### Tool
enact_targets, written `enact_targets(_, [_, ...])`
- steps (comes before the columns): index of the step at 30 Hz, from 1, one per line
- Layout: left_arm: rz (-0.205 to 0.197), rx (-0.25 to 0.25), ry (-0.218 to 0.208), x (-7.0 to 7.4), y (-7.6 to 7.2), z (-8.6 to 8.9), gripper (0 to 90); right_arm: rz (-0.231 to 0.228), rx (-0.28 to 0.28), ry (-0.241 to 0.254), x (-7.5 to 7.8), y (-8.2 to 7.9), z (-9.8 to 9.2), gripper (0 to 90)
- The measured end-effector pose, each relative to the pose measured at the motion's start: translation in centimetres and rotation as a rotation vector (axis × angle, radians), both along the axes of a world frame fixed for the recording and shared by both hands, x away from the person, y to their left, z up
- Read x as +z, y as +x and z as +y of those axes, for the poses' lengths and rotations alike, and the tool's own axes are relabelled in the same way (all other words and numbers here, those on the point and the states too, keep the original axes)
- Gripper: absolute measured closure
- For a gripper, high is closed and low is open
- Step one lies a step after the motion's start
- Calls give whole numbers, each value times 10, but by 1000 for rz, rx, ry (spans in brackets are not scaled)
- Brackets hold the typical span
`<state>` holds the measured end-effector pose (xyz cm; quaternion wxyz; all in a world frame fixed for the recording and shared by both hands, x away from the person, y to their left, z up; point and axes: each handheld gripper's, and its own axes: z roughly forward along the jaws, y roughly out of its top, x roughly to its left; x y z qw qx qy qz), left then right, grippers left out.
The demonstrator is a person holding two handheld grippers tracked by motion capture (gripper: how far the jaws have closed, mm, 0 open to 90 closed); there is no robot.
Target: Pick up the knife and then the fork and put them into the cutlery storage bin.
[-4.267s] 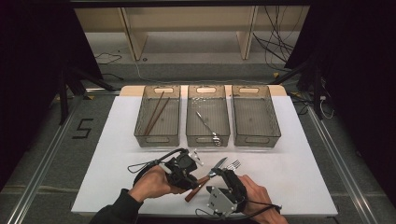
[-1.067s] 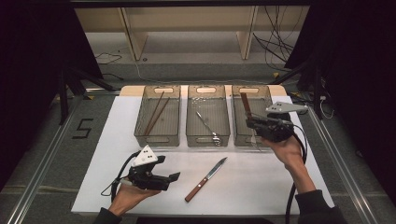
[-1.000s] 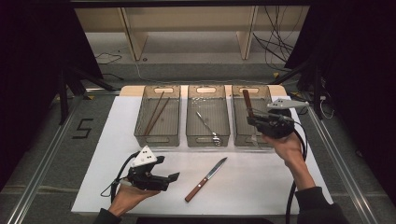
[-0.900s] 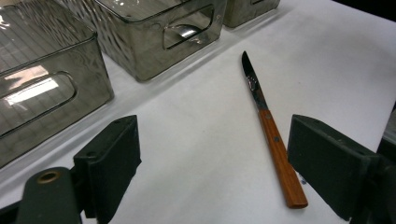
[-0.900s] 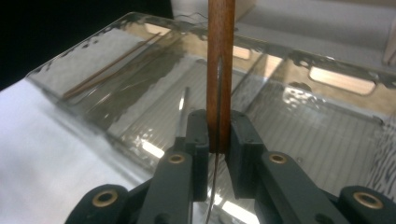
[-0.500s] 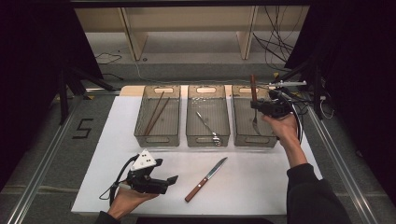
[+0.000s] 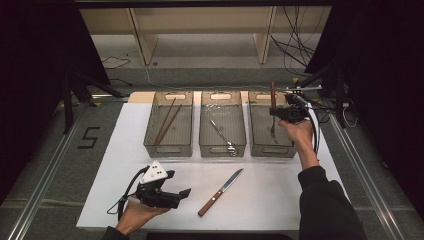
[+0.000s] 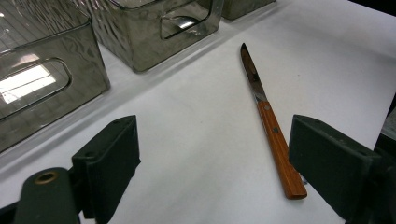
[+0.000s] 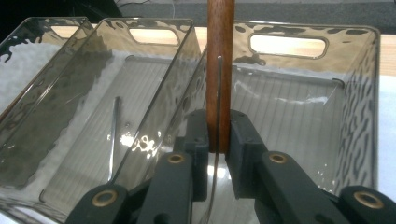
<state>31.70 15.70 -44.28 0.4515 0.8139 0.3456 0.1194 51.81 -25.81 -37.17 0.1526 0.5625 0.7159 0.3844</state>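
One fork, wooden handle up and tines down, is clamped between the jaws of the right gripper and hangs over the right-hand bin. Beside that gripper stand the middle bin, holding a metal utensil, and the far bin with chopsticks. Well apart, the left gripper rests on the white table, jaws spread wide and empty, with a wooden-handled knife lying just ahead of them.
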Motion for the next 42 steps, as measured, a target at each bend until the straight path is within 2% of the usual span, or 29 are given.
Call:
enact_targets(9, [-2,-4,3,0,-1,0,162,29,12,19,-9,2,10,798])
enact_targets(11, [0,-4,4,0,-1,-1,162,32,14,10,-11,2,11,796])
enact_targets(20, [11,-23,15,-1,-1,-4,160,69,-5,18,-24,3,13,784])
enact_targets(24, [16,-27,18,-2,-1,-5,160,82,-8,35,-29,3,11,680])
enact_targets(29, [26,-31,27,-3,-1,-6,160,52,-2,27,-20,-2,10,588])
enact_targets(34, [34,-29,30,-3,-1,-7,160,15,38,21,-10,-13,10,488])
enact_targets(38, [55,-22,32,-3,-1,-9,159,-29,94,8,-3,-28,12,401])
enact_targets(42, [71,-12,55,-2,-1,-14,158,-79,168,13,5,-50,14,357])
